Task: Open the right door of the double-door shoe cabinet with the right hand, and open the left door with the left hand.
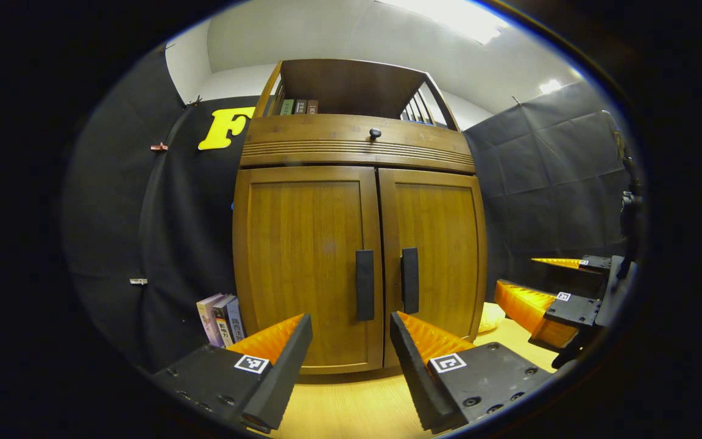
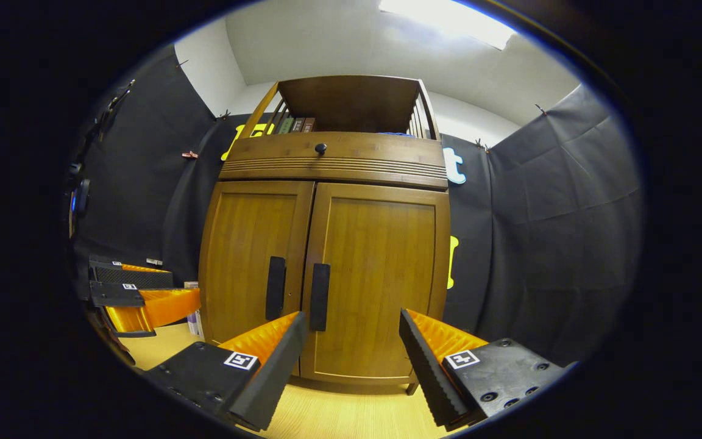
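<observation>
**Two doors shut, both grippers short of the handles**

Both doors of the shoe cabinet (image 1: 360, 201) are closed, standing on a pale wooden surface (image 1: 351, 408) against the booth wall. The landmark is the centre seam, where the doors meet. Just left of it hangs the left door handle (image 1: 364, 285); just right of it, the right door handle (image 2: 319, 297). Each is a dark bar with its long axis vertical.

The right gripper (image 2: 351, 341) is spread wide, holding nothing. It sits in front of the right door (image 2: 378, 277), and the right handle lies ahead and slightly to its left, just above its left fingertip.

The left gripper (image 1: 348, 341) is likewise released and empty, facing the seam almost squarely, with the left door (image 1: 308, 262) ahead-left.

Each gripper looks nearer its own door. By my judgement, the right one needs to shift toward the seam and advance so that its fingers straddle the upright bar from either side.
</observation>
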A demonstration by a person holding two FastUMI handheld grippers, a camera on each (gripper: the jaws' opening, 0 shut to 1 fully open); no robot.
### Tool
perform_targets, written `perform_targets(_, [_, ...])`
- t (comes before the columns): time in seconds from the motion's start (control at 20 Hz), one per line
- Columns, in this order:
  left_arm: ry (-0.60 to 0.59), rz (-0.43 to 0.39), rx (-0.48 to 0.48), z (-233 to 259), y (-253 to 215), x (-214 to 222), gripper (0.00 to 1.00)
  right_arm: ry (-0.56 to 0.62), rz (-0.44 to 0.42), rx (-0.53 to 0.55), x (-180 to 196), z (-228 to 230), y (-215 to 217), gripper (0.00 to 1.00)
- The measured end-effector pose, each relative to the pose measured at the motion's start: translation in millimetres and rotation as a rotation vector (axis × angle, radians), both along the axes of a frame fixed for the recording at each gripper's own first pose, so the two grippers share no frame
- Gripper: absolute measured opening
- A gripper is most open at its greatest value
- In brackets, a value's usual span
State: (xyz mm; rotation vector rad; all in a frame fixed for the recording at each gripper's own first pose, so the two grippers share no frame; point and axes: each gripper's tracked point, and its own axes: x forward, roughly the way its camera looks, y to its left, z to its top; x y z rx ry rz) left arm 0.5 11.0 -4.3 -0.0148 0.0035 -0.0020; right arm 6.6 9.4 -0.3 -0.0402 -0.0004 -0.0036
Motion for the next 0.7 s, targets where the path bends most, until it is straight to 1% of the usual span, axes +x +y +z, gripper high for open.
perform_targets(0.3, [0.004, 0.004, -0.014, -5.3, 11.7, -3.3, 0.81, -0.003, 0.023, 0.018, 9.3, -2.0, 16.8, 0.95])
perform_targets(0.35, [0.007, 0.009, -0.017, -7.2, 15.1, -4.0, 0.79, 0.002, 0.027, 0.022, 11.8, -5.3, 20.4, 0.95])
perform_targets(0.4, [0.009, 0.012, -0.021, -8.5, 19.0, -4.7, 0.81, 0.007, 0.035, 0.026, 15.1, -6.8, 24.8, 0.95])
perform_targets(0.55, [0.008, 0.014, -0.028, -14.2, 30.2, -5.9, 0.81, 0.021, 0.053, 0.031, 29.1, -13.9, 39.2, 0.95])
perform_targets(0.7, [0.015, 0.018, -0.031, -20.8, 42.6, -7.2, 0.81, 0.018, 0.049, 0.031, 49.5, -18.1, 50.6, 0.95])
